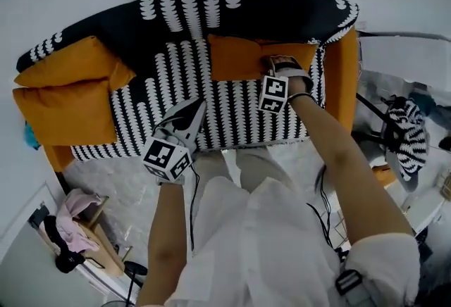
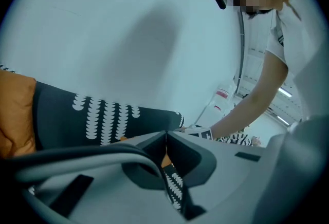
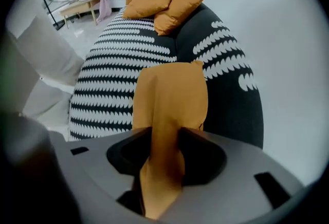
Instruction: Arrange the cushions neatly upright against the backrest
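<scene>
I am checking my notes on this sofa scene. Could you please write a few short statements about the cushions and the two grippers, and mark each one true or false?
1. The right gripper is shut on a cushion. True.
2. The left gripper also holds a cushion. False: its jaws are shut with nothing between them.
3. Two more cushions sit at the left end of the sofa. True.
4. The sofa is plain grey. False: it is black with a white pattern.
</scene>
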Action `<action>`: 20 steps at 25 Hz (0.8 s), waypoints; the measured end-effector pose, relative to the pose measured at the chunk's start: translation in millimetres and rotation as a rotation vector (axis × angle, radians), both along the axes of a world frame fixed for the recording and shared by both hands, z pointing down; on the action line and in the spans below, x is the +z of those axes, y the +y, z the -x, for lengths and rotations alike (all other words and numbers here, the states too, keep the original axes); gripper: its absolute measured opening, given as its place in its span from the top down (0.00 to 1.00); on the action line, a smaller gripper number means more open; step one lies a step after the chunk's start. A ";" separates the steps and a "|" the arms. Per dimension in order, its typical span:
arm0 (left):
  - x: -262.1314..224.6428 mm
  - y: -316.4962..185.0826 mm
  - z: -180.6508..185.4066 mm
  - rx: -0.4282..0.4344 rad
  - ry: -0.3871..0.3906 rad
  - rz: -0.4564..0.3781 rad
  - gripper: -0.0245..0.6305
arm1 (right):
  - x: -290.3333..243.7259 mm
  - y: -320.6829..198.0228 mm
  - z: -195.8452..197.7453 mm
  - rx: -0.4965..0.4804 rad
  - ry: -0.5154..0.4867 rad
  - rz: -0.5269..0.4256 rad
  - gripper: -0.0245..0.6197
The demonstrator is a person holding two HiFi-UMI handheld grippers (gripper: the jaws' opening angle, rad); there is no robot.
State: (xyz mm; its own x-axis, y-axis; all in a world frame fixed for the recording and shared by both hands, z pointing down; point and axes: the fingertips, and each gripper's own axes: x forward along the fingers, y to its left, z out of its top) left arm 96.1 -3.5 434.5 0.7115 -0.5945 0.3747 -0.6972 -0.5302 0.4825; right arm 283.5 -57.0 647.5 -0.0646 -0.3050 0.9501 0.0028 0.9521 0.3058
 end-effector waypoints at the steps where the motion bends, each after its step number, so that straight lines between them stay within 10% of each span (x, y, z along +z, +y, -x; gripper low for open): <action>1: -1.9 -0.6 -10.1 0.010 -0.001 0.005 0.94 | 1.4 -2.6 -20.7 -0.011 0.021 -0.012 0.68; 10: 12.7 -25.0 -90.0 0.093 -0.019 0.040 0.94 | 29.2 -41.0 -157.7 -0.069 0.133 -0.091 0.67; 20: 30.4 -38.1 -148.3 0.188 -0.030 0.081 0.94 | 56.2 -55.5 -182.3 -0.125 0.067 -0.176 0.67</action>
State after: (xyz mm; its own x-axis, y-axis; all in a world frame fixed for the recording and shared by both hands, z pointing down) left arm 244.4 -41.6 464.9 0.7950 -0.4194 0.4382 -0.6041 -0.6126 0.5097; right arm 465.7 -112.5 703.7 -0.0512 -0.4601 0.8864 0.1434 0.8750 0.4625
